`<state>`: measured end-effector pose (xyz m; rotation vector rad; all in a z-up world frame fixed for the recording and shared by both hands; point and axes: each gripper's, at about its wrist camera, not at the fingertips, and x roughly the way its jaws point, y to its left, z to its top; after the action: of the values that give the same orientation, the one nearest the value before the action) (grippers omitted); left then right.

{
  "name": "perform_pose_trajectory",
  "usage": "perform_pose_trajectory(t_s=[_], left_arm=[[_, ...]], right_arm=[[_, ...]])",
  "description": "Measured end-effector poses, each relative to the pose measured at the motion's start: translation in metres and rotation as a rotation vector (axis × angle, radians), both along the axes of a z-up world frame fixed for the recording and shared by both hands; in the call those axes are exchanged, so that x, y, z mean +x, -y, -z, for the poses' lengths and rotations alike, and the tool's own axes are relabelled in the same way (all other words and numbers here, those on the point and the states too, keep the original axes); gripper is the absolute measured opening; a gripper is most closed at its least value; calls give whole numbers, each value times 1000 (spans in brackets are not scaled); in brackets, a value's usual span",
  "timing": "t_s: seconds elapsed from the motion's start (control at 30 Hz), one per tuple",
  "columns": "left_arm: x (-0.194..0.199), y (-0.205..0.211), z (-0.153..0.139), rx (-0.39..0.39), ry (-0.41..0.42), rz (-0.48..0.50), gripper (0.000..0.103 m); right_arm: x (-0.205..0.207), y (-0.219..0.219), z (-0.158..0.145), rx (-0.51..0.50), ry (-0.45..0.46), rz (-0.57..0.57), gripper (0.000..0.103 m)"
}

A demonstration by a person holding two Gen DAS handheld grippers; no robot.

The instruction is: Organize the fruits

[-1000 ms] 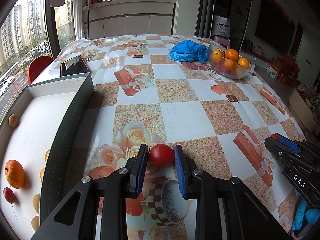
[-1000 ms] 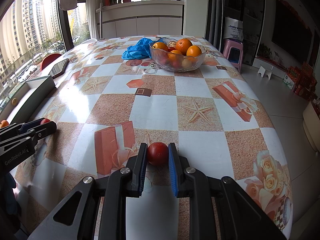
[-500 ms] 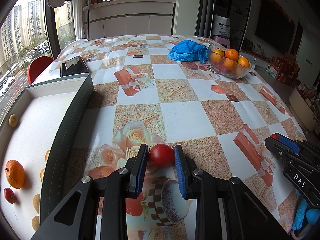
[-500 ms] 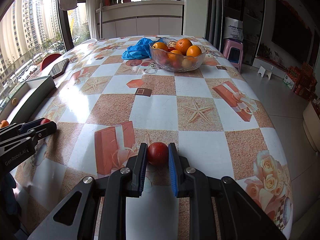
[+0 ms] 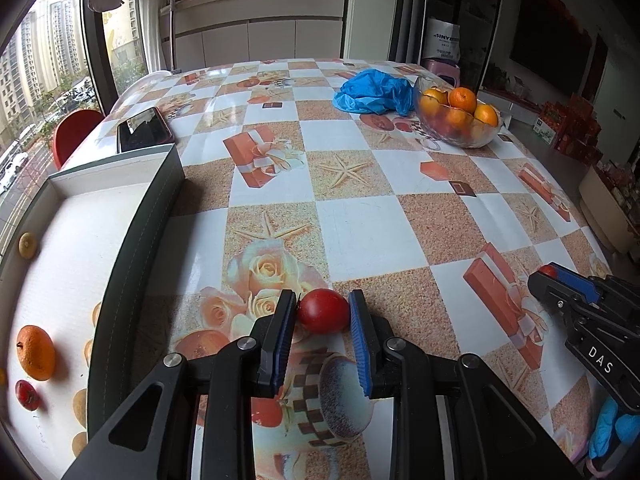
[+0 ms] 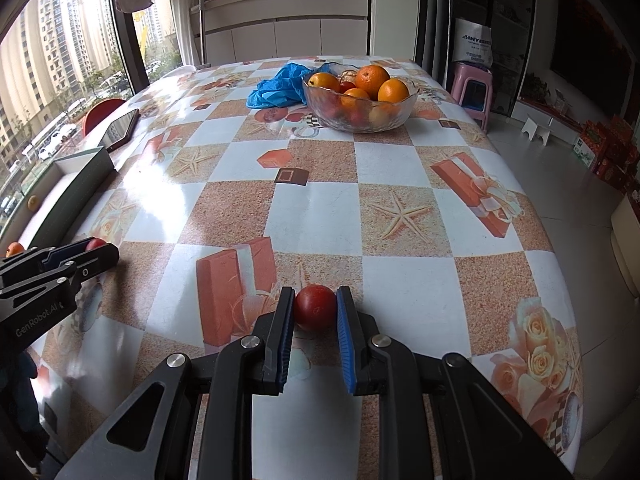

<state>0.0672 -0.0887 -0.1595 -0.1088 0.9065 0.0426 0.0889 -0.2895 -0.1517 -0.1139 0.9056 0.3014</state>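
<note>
My left gripper (image 5: 322, 309) is shut on a small red fruit (image 5: 323, 311), low over the patterned tablecloth. My right gripper (image 6: 315, 306) is shut on another small red fruit (image 6: 315, 306), also low over the table. A glass bowl (image 6: 360, 118) with oranges and other fruit stands at the far side; it also shows in the left wrist view (image 5: 460, 132). A dark-walled white tray (image 5: 132, 248) at the left holds an orange (image 5: 36, 352), a small red fruit (image 5: 26, 395) and a small yellowish fruit (image 5: 27, 245). The right gripper also shows in the left wrist view (image 5: 560, 280), and the left gripper in the right wrist view (image 6: 94, 252).
A crumpled blue bag (image 5: 374, 92) lies beside the bowl. A phone (image 5: 142, 134) lies beyond the tray's far end. A red chair (image 5: 76, 136) stands past the table's left edge, a pink stool (image 6: 474, 90) past the far right corner.
</note>
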Motion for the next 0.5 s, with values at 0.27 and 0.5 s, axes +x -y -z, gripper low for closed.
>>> perform_pose_trajectory(t_s=[0.27, 0.5], left_arm=[[-13, -1, -20, -6, 31, 22, 29], [-20, -6, -31, -19, 48, 19, 29]], right_arm=[[-11, -8, -16, 16, 10, -18, 22], [-14, -11, -28, 58, 3, -23, 22]])
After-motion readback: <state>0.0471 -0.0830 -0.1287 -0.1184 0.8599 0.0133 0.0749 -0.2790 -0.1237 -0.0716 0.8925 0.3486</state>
